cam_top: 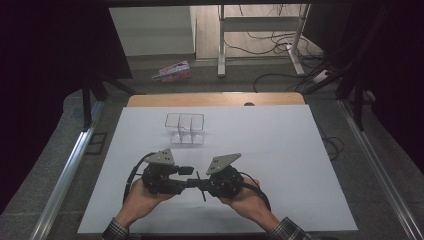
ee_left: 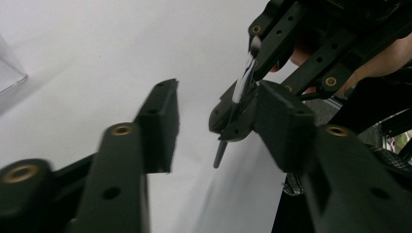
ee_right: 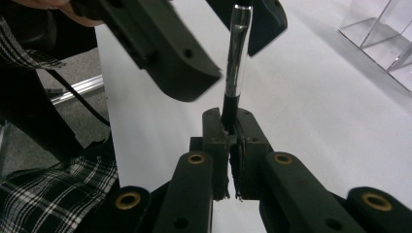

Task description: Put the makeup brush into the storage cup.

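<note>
R gripper [ee_right: 232, 127], near edge of the table [cam_top: 280, 150] in the high view: jaws pinched tight on the dark lower end of a thin brush [ee_right: 237, 58], which has a silvery barrel above the grip. In the right gripper view the brush rises straight out from between the pads, its top reaching in between the L gripper's two jaws. L gripper [ee_left: 216, 109] faces it from the person's left, tips just about meeting in the high view, w/ the brush crossing at the joint, one end poking toward the near edge. L jaws part open, either side of the brush; pads not on it, gap visible both sides in the left gripper view. Both hands low on the white sheet, plaid cuffs at the bottom. Farther out, mid-table: clear divided box [cam_top: 185, 128], well apart from both grippers. Beyond the far edge, floor w/ a pink packet [cam_top: 173, 71] and cables.
</note>
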Demonstrator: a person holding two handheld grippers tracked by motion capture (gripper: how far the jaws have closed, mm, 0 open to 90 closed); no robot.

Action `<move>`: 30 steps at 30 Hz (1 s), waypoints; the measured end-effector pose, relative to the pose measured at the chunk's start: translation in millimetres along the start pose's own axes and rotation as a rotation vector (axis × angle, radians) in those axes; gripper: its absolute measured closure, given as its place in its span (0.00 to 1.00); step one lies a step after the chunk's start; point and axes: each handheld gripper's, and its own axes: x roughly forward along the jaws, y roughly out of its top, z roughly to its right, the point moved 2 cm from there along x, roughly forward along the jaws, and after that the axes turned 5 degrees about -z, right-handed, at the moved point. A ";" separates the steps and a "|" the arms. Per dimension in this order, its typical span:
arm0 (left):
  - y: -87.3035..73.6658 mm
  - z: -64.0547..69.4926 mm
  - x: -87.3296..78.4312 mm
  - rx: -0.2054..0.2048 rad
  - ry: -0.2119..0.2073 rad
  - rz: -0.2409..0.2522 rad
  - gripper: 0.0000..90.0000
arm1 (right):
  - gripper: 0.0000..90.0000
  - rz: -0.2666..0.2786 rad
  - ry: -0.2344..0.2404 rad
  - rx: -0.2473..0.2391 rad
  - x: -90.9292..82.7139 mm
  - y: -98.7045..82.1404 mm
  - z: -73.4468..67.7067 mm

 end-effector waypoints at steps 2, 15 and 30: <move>2.4 1.3 2.3 0.009 -0.003 -0.002 0.71 | 0.94 0.000 0.002 -0.002 0.2 0.3 -0.8; 4.3 5.9 1.8 0.054 -0.002 0.005 0.95 | 0.87 0.027 0.004 0.034 0.0 0.1 1.8; 2.2 -1.7 -10.6 0.046 0.086 0.026 0.95 | 0.07 0.065 -0.030 0.054 -0.7 -8.1 10.2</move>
